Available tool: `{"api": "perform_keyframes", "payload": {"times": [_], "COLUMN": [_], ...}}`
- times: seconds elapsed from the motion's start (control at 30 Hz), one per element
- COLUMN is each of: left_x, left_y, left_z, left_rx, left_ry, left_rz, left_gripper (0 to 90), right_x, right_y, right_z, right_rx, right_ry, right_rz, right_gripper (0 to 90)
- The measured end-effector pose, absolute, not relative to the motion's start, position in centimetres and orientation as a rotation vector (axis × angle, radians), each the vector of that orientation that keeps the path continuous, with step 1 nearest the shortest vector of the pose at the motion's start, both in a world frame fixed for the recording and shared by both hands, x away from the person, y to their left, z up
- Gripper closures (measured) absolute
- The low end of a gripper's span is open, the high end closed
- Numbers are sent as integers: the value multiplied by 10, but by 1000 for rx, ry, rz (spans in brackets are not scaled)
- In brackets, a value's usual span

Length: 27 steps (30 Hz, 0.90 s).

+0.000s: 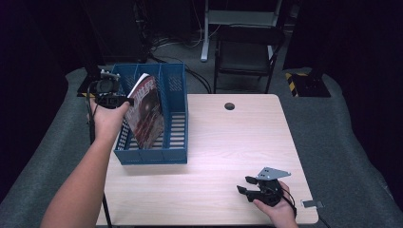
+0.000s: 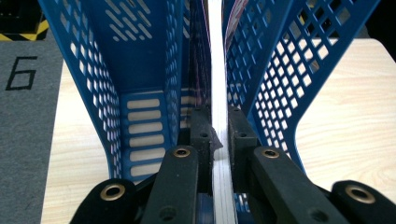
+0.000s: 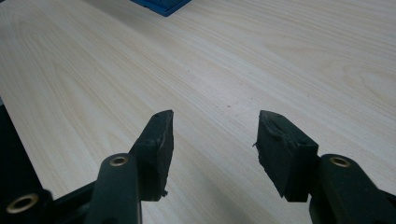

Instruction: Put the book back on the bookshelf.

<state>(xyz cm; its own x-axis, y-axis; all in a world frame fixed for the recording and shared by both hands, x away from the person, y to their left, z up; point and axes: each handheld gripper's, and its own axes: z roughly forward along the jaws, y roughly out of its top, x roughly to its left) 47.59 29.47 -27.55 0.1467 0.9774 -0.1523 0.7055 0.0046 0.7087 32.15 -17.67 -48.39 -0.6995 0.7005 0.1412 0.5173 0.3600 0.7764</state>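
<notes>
Left claw (image 2: 219, 130) clamped on magazine (image 1: 146, 111) w/in blue rack (image 1: 152, 156); right claw (image 3: 212, 140) apart, nothing held.

Recording lab: black curtains around, grey carpet, cables on far floor, folding chair (image 1: 247, 50), wooden bench (image 1: 228, 142).

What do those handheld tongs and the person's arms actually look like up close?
Both are black. The left tongs have flat black jaws on bars fixed with brass-coloured rivets. The right tongs have worn, ragged rubber pads and, in the high view, a grey three-cornered plate on top. A dark cable trails from the left one. The forearms are bare, without sleeves.
</notes>
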Motion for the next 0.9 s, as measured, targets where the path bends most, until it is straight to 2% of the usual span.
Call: {"api": "perform_keyframes", "payload": {"times": [0.9], "left_x": [506], "left_y": [281], "left_z": [-275], "left_rx": [1647], "left_ry": [1657], "left_rz": [641], "left_gripper": [841], "right_x": [322], "right_y": [-176], "right_z": [-485], "right_rx": [1085], "right_ry": [2407], "right_rz": [1250], "right_gripper": [461]}}
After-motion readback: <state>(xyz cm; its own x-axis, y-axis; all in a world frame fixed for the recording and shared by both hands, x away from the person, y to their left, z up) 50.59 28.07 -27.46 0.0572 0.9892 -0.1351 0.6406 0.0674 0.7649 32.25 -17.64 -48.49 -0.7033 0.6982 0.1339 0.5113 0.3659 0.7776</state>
